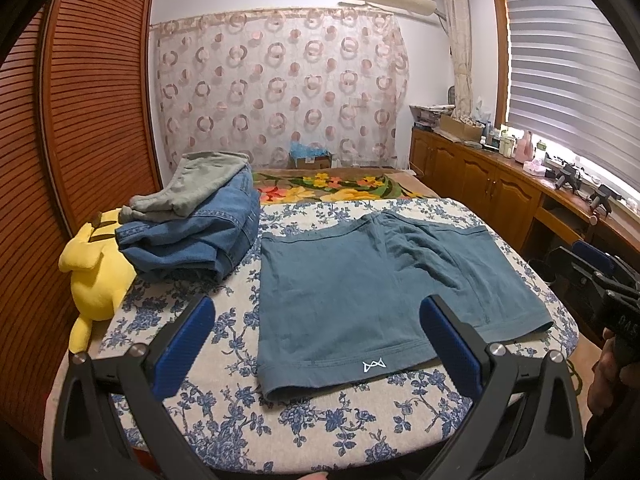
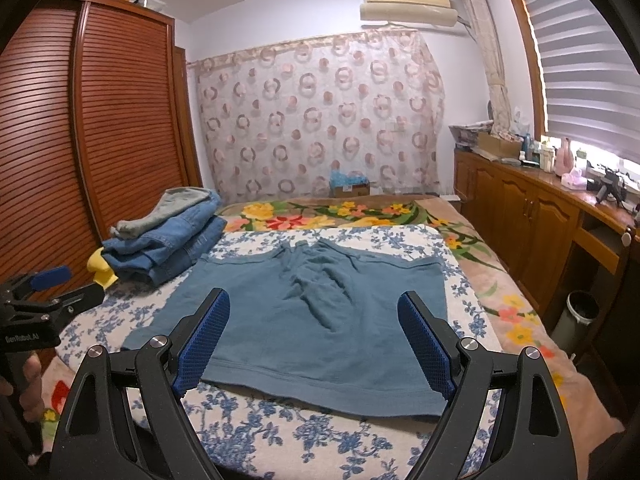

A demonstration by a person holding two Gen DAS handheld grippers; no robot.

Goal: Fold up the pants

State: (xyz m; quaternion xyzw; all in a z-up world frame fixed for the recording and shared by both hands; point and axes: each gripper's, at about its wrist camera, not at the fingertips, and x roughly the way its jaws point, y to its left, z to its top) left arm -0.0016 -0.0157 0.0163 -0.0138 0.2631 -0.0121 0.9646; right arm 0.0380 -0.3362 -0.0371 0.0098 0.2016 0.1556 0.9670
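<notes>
Teal shorts lie flat on the blue-flowered cloth, leg hems toward me, waistband at the far side. A small white logo sits on the near left hem. They also show in the right wrist view. My left gripper is open and empty, hovering over the near left hem. My right gripper is open and empty, above the near right hem. Each gripper shows at the edge of the other's view, the right one and the left one.
A stack of folded jeans with grey pants on top sits at the far left of the cloth, also in the right wrist view. A yellow plush toy lies at the left edge. A wooden wardrobe stands left, cabinets right.
</notes>
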